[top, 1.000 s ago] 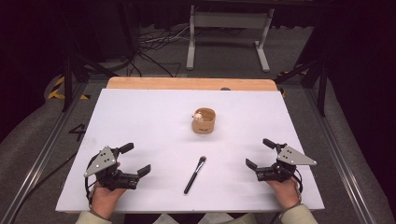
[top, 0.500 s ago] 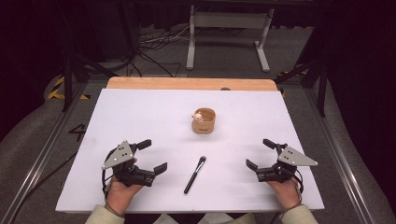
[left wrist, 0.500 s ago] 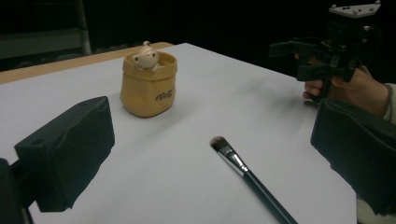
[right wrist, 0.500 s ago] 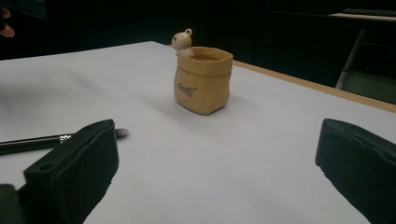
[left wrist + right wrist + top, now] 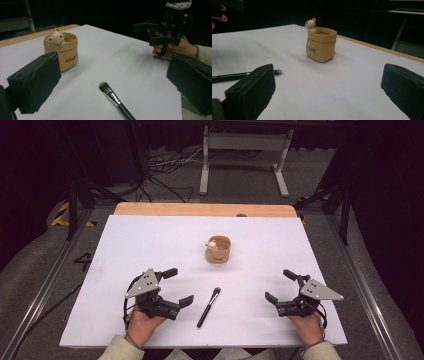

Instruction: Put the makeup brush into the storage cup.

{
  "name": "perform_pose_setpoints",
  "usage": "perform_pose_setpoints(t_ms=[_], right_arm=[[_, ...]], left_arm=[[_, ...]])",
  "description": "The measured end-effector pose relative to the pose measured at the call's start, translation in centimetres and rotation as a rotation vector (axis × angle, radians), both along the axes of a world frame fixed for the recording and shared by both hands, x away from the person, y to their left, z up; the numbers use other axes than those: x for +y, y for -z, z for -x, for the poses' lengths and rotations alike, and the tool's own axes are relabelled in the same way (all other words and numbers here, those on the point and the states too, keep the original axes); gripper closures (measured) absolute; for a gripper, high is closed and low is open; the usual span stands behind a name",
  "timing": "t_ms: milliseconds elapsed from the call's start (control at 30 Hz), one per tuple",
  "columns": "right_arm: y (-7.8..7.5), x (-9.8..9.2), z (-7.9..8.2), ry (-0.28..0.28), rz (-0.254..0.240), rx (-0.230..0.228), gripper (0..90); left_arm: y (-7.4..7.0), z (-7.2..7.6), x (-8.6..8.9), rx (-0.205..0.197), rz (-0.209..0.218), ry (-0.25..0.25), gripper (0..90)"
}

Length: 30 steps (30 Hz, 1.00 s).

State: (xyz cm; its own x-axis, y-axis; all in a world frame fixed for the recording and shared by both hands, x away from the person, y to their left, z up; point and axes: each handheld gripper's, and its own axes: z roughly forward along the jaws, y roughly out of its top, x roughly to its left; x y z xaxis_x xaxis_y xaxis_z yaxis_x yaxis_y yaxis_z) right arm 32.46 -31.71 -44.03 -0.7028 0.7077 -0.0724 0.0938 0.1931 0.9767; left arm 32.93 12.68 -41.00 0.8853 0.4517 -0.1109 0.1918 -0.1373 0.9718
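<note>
A black-handled makeup brush lies on the white table, its bristles pointing away from the person. Farther back stands a tan pouch-shaped cup with a small bear figure on its rim. My left gripper is open just left of the brush, and the brush head lies ahead between its jaws, untouched. My right gripper is open near the front right, facing the cup, with the brush tip by its left jaw.
A wooden strip runs along the table's far edge. Behind it are a metal stand and cables on the floor. Rails run along both table sides.
My left gripper has moved to the right, toward the brush, staying open. The right gripper, the brush and the cup have stayed in place.
</note>
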Motion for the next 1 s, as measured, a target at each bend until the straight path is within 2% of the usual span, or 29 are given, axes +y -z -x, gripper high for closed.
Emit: perform_pose_setpoints(t_ms=[167,267,333,667,733,767,833,867,900,933,967,1000], right_arm=[[-0.1,-0.1,0.0,0.003,-0.006,-0.01,0.0],[0.0,-0.1,0.0,-0.002,-0.006,-0.007,0.0],[0.0,-0.1,0.0,-0.005,-0.01,-0.009,0.0],[-0.1,0.1,-0.1,-0.017,-0.019,-0.015,0.0],[-0.1,0.1,-0.1,-0.018,-0.021,-0.015,0.0],[-0.1,0.1,-0.1,-0.018,-0.021,-0.015,0.0],[-0.1,0.0,-0.1,-0.017,-0.02,-0.014,0.0],[-0.1,0.1,-0.1,-0.017,-0.02,-0.014,0.0],[-0.1,0.0,0.0,-0.017,-0.015,-0.015,0.0],[-0.1,0.0,0.0,-0.016,-0.014,-0.014,0.0],[0.0,0.0,-0.1,-0.014,-0.014,-0.01,0.0],[0.0,0.0,-0.1,-0.015,-0.015,-0.009,0.0]], left_arm=[[-0.4,0.1,-1.1,-0.012,-0.018,0.03,0.0],[-0.6,0.0,-1.8,-0.009,-0.007,0.046,0.0],[-0.6,0.0,-2.2,-0.013,0.003,0.026,0.0],[-0.9,-0.1,-3.6,0.022,-0.038,0.037,0.1],[-1.1,-0.1,-4.2,0.022,-0.077,0.027,0.2],[-1.1,-0.1,-4.2,0.022,-0.077,0.027,0.3],[-1.2,0.1,-4.5,0.029,-0.109,0.01,0.3],[-1.4,0.1,-4.8,0.03,-0.162,-0.016,0.3],[-1.6,0.1,-5.1,0.035,-0.19,-0.031,0.3],[-1.7,0.2,-5.3,0.048,-0.207,-0.032,0.3],[-2.0,0.1,-5.6,0.082,-0.235,-0.034,0.2],[-2.1,0.0,-5.7,0.091,-0.247,-0.031,0.2]])
